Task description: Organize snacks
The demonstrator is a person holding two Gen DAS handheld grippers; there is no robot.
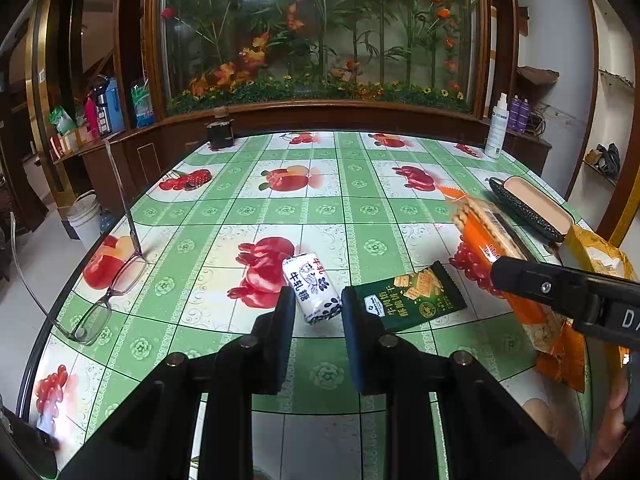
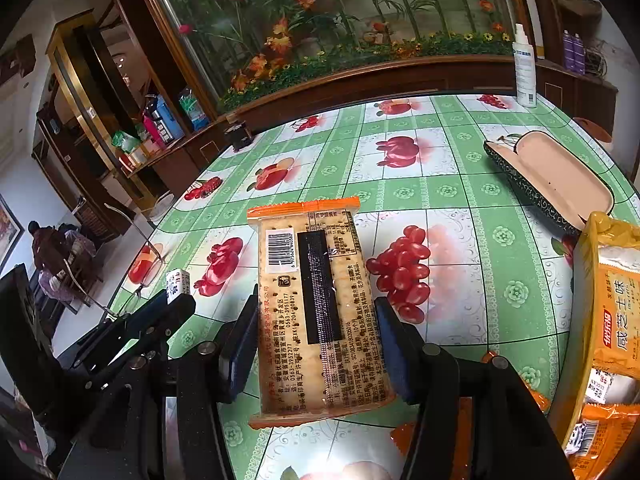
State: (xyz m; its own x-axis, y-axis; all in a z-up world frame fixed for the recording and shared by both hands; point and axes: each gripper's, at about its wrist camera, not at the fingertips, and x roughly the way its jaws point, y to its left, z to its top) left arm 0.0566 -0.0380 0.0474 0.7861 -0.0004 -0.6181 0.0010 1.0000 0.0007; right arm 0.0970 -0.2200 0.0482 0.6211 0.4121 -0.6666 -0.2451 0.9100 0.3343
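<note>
The right gripper (image 2: 316, 344) clamps a flat cracker packet (image 2: 316, 304) by its long sides, in the lower middle of the right wrist view. The packet is clear film with orange crimped ends, a barcode and a dark strip down its back; pale square crackers show through.

The left gripper (image 1: 314, 316) has its jaws narrow, and the white milk candy roll (image 1: 313, 293) lies just in front of its tips; I cannot tell whether the pads touch it. A dark green biscuit sachet (image 1: 412, 295) lies just right of the roll.

At the right edge a big yellow snack bag (image 2: 604, 320) is cut off by the frame. In the left view the cracker packet is blurred.

The glossy tablecloth (image 1: 248, 208) has green checks and printed fruit. Thin-framed glasses (image 1: 108, 296) lie on it at the left.
</note>
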